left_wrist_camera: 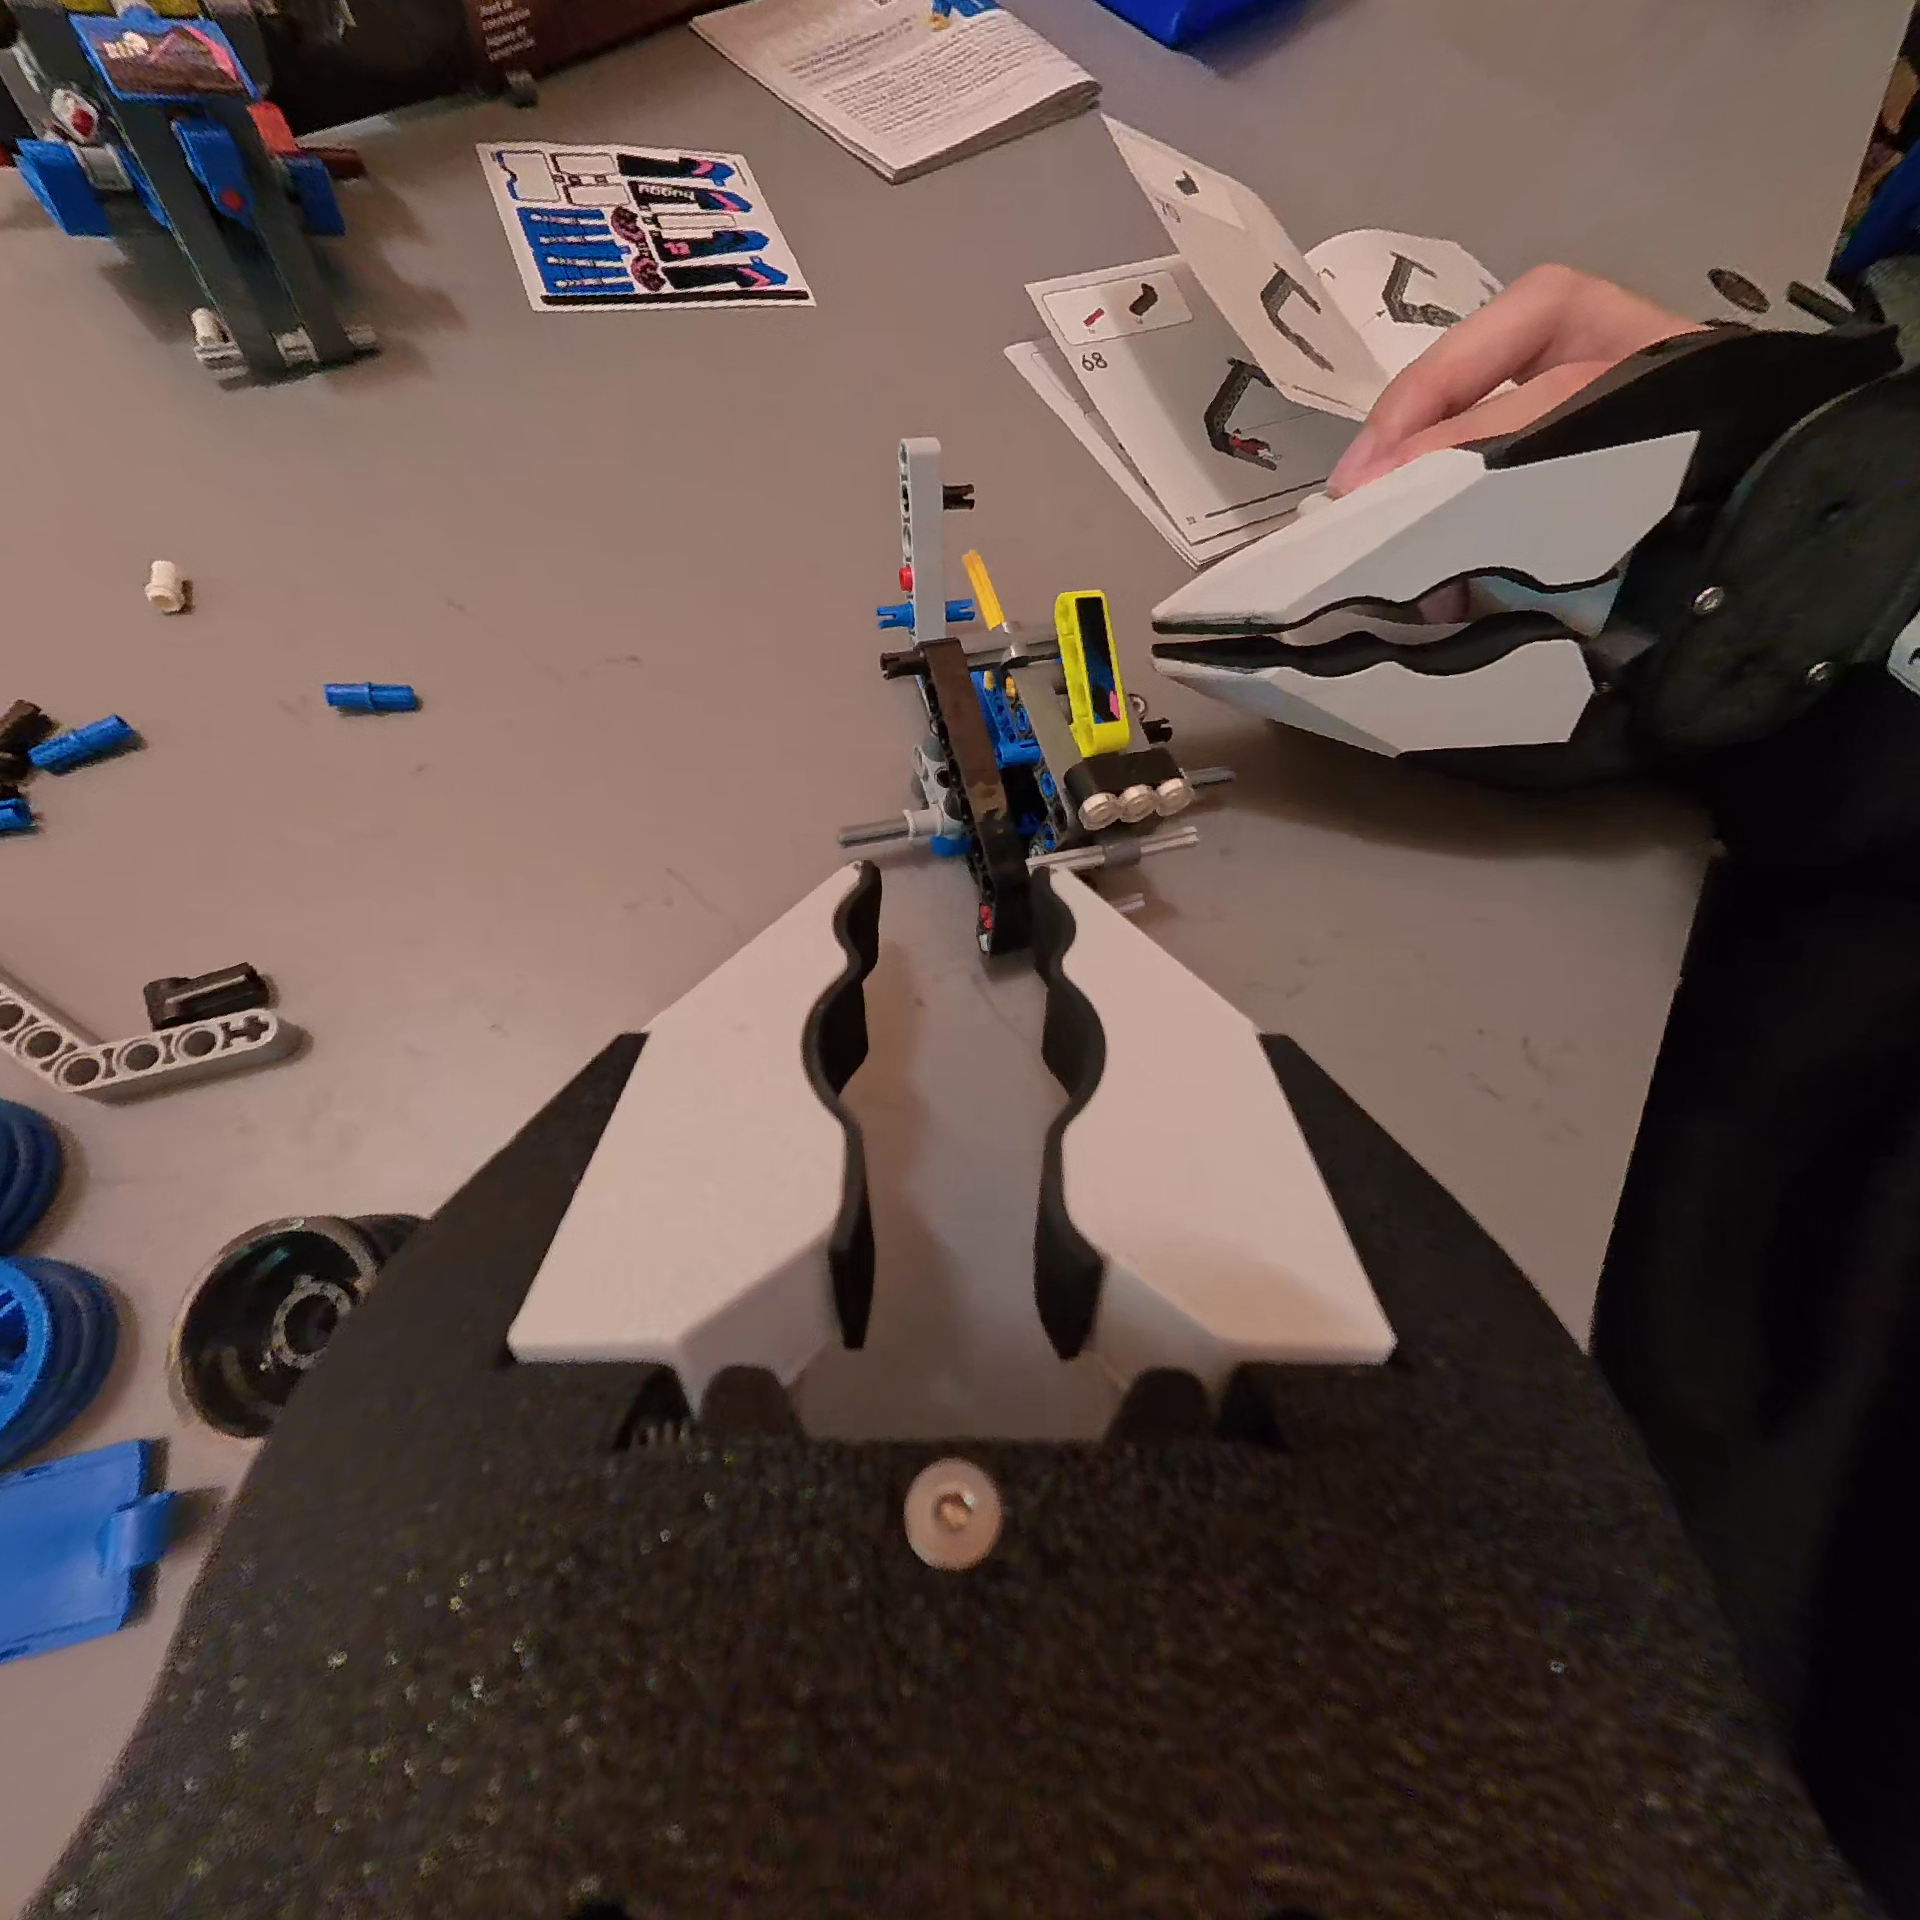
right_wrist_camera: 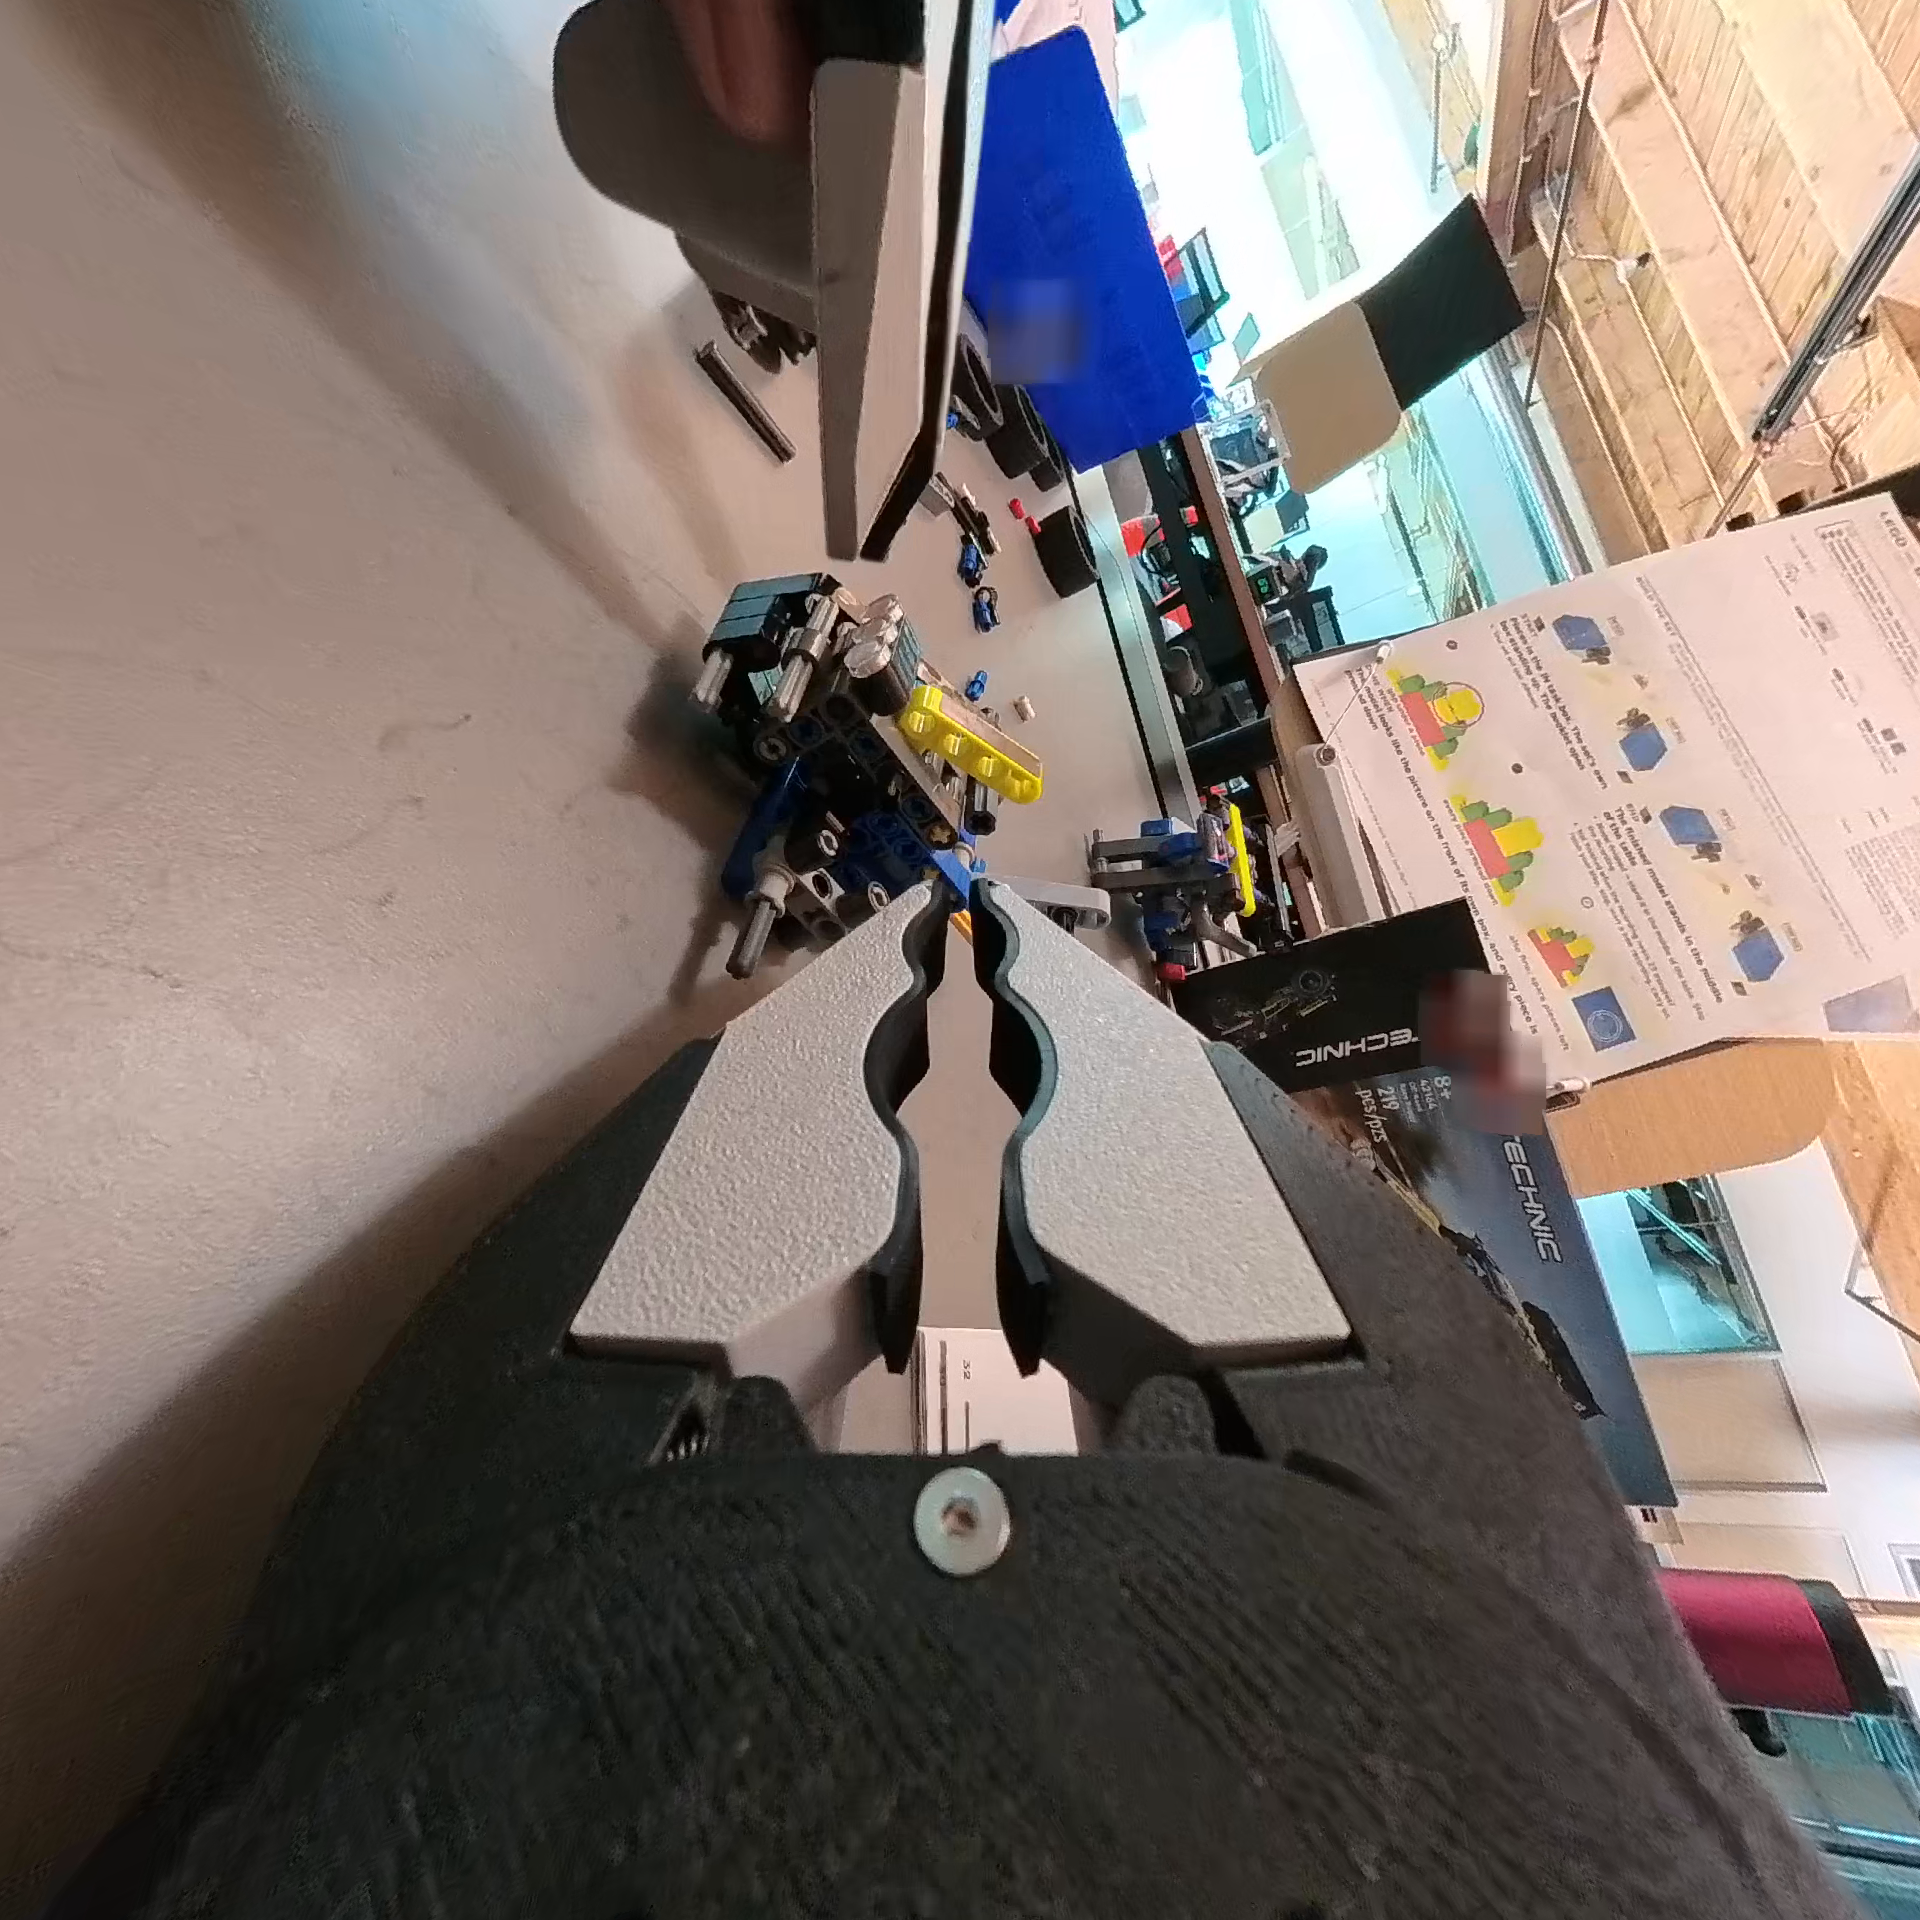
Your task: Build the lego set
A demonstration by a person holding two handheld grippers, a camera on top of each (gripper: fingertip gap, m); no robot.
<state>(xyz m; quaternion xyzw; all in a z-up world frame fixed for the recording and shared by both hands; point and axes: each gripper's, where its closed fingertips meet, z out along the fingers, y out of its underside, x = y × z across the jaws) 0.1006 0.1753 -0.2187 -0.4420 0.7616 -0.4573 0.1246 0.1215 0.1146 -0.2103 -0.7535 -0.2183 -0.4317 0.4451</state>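
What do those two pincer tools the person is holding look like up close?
Both match. Each gripper, left and right, has a rough, speckled black body with one silver screw in the middle. Two pale grey, wedge-shaped fingers taper to a point, each lined on the inside with a wavy black rubber pad. No cables show. The person's arm is in a dark sleeve.

Print visible on open instruction booklet (left_wrist_camera: 1195, 416), closed booklet (left_wrist_camera: 914, 83), sticker sheet (left_wrist_camera: 644, 223), dark product box (right_wrist_camera: 1382, 1029), pinned instruction sheet (right_wrist_camera: 1662, 790); wording not reproduced.

Workshop: brick wall (right_wrist_camera: 1662, 208), parts-strewn table (left_wrist_camera: 623, 520)
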